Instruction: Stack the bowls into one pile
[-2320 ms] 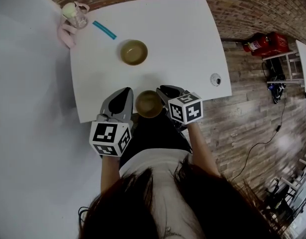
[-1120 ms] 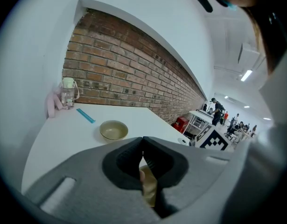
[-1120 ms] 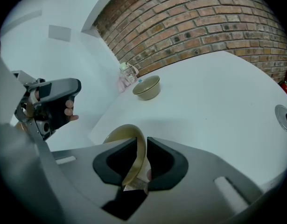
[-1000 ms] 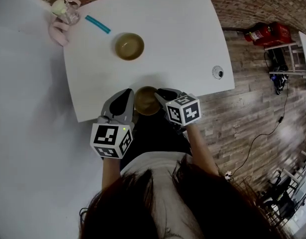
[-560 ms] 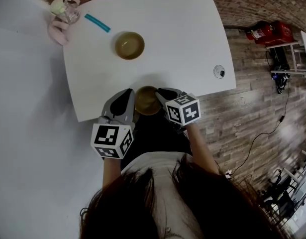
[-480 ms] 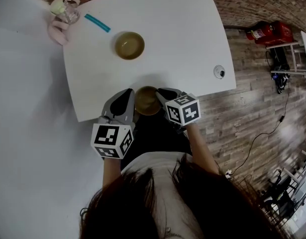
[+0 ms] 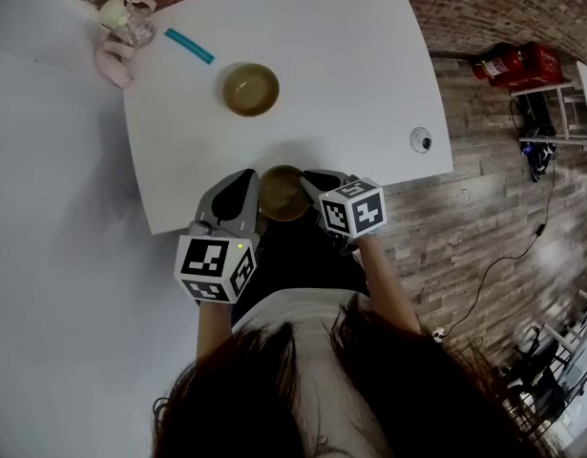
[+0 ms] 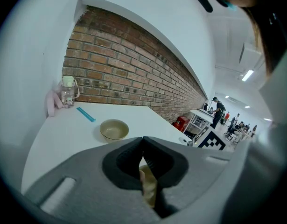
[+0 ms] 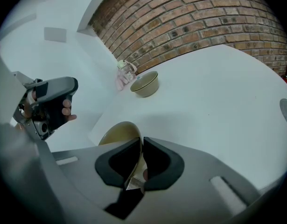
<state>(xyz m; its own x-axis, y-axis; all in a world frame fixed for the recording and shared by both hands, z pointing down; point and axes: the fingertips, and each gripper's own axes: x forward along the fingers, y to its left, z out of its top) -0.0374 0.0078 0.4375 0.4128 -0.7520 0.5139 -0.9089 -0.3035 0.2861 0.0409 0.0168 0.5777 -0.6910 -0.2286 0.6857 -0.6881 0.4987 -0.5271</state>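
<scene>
Head view: the near bowl was at the near edge of the white surface, with my left claw on its left rim and my right claw on its right rim.
Left claw: in the left gripper view its jaws were closed down on a thin tan strip of the near bowl's wall, with almost no gap between them.
Right claw: in the right gripper view its jaws pinched the opposite rim, and the bowl's open mouth showed just past the tips, tilted.
Near bowl's footing: I could not tell whether it rested on the surface or hung just above it.
Far bowl: it stood upright and alone further up the surface, well apart from the near bowl.
Blue stick: it lay flat beyond the far bowl, toward the far left corner.
Bottle: it stood at that corner, with something pink just beside it.
</scene>
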